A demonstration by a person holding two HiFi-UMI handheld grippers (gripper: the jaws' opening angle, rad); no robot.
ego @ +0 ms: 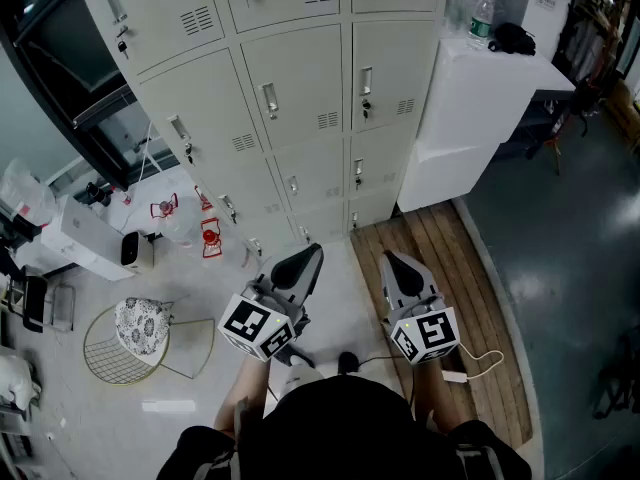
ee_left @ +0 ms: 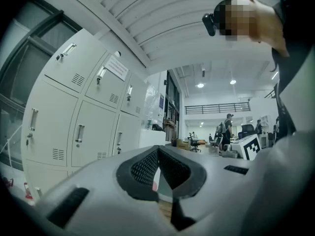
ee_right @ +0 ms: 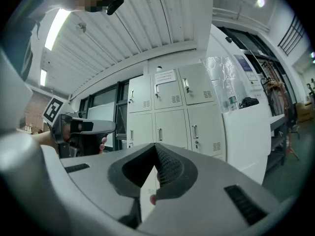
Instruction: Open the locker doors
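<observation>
A bank of pale grey lockers [ego: 295, 93] fills the top of the head view, every door shut, each with a metal handle [ego: 270, 100] and a key lock. My left gripper [ego: 307, 257] and right gripper [ego: 391, 261] hover side by side over the floor, short of the lockers and touching none of them. Both are shut with nothing between the fingers. In the left gripper view my left gripper [ee_left: 157, 149] points past the lockers [ee_left: 88, 127] on its left. The right gripper [ee_right: 155, 146] faces the lockers [ee_right: 172, 117] straight on, with the left gripper [ee_right: 81, 127] at the side.
A white cabinet [ego: 480, 98] stands right of the lockers, with a water bottle [ego: 482, 18] and a black object [ego: 513, 38] on top. Wooden planks [ego: 450, 268] lie below it. Plastic bags [ego: 190, 218], a white box [ego: 90, 238] and a wire stool [ego: 135, 333] sit at left.
</observation>
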